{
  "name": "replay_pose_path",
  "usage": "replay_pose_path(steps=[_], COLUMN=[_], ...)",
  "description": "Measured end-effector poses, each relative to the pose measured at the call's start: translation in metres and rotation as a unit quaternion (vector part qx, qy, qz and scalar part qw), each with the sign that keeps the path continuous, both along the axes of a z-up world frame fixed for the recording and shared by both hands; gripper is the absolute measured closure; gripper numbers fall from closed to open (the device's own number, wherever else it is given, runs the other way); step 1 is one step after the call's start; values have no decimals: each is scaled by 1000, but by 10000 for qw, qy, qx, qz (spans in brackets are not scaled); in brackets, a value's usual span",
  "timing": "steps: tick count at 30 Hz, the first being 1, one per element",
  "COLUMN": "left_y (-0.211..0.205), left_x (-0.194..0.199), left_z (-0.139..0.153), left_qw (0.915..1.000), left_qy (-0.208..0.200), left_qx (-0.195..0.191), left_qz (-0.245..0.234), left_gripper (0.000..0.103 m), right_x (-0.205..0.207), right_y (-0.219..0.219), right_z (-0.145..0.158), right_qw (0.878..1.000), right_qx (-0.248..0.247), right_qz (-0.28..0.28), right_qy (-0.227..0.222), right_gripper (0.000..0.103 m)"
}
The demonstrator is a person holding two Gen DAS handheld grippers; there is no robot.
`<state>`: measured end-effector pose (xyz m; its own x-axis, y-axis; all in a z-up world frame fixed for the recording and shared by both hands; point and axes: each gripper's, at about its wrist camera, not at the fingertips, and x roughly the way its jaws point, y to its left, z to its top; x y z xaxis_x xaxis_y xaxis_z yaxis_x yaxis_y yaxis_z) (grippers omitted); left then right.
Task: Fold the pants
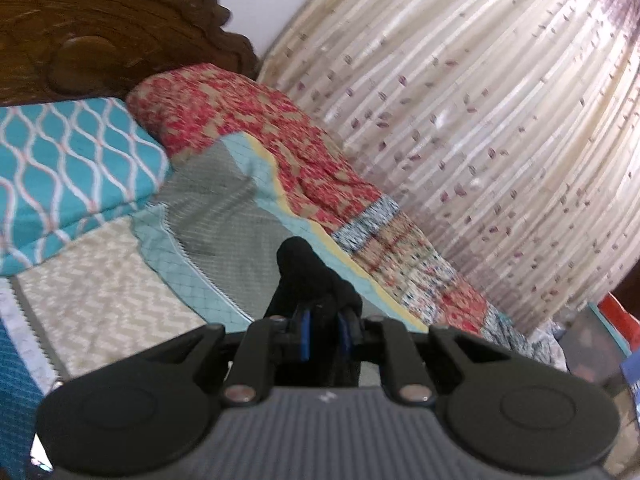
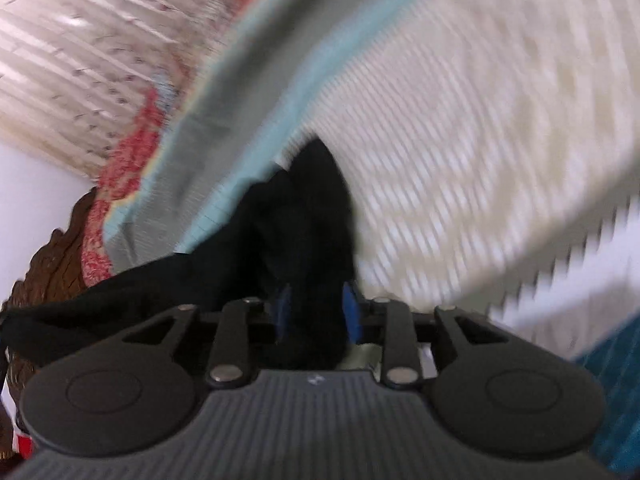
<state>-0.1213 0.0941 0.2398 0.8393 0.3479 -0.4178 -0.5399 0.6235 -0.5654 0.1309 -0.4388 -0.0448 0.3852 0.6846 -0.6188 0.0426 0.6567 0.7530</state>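
The black pants bunch up between the blue pads of my left gripper, which is shut on them above the bed. In the right wrist view my right gripper is shut on a thicker bunch of the black pants, and a band of the fabric stretches away to the left. The rest of the pants is hidden below both grippers. The right wrist view is blurred by motion.
A patterned bedspread covers the bed. A teal pillow and a red floral pillow lie by the carved wooden headboard. A beige curtain hangs to the right.
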Motion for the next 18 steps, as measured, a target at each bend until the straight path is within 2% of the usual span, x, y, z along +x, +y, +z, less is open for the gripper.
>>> replay_pose_path(steps=[2,7,8,9,10,12,15,18], left_y=[4,8,9,11,12,15,19,18], left_x=[-11,-16,-15,-15,-14,-15,-8,25], left_z=[-1,-9,-11,-13,-14,-13,-7,4], left_qw=[9999,9995,9995,9996,9996,9996,9995,9994], left_qy=[37,267,275,268,256,250,260,291], left_qx=[34,77,34,-22,-50,-27,42,193], left_qz=[122,136,124,107,105,125,159,52], left_gripper=[90,90,90,90,90,90,90,90], right_x=[-9,1,3,4,1,-1,0,27], right_y=[6,34,36,37,35,30,5,-22], right_z=[-4,-1,3,5,9,26,60,108], right_qw=[9999,9989,9978,9967,9964,9974,9964,9939], right_qx=[36,424,566,669,685,633,832,785], right_qz=[-39,136,193,216,212,187,-12,-416], right_qy=[114,178,282,401,443,297,-150,-657], right_gripper=[63,63,76,83,84,90,92,93])
